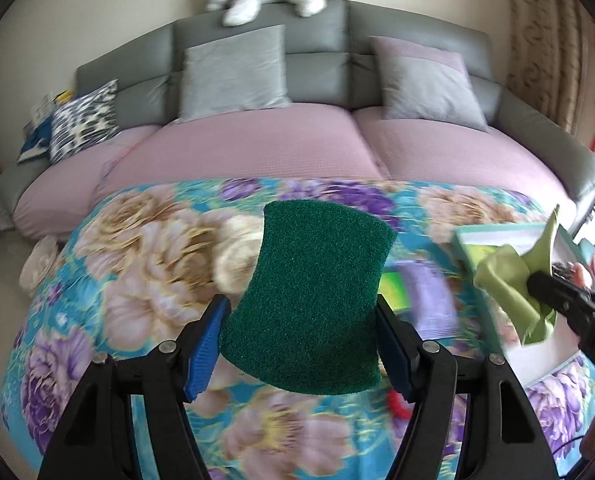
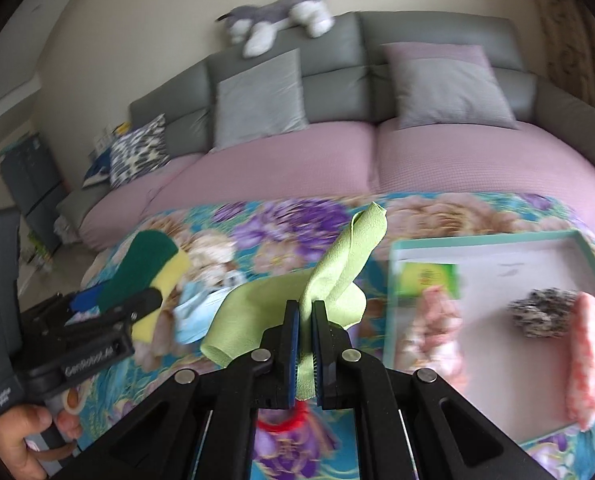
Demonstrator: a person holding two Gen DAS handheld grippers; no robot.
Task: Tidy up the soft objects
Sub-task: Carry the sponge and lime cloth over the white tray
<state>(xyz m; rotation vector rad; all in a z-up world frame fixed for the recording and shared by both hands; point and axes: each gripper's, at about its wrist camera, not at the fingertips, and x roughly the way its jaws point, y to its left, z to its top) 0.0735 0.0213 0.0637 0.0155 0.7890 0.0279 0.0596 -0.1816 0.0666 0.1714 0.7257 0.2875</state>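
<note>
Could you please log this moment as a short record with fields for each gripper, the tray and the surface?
left gripper: shut on green scouring sponge, held above the floral blanket
right gripper: shut on lime cloth
tray: on the blanket; holds pink knitted pieces and a dark scrubber

Both wrist views angled down close over the floral blanket (image 1: 137, 280), facing the sofa (image 1: 257, 148). Right view set further right, over the tray (image 2: 497, 248). Shared: sofa, blanket (image 2: 277, 232), tray (image 1: 497, 236).
</note>
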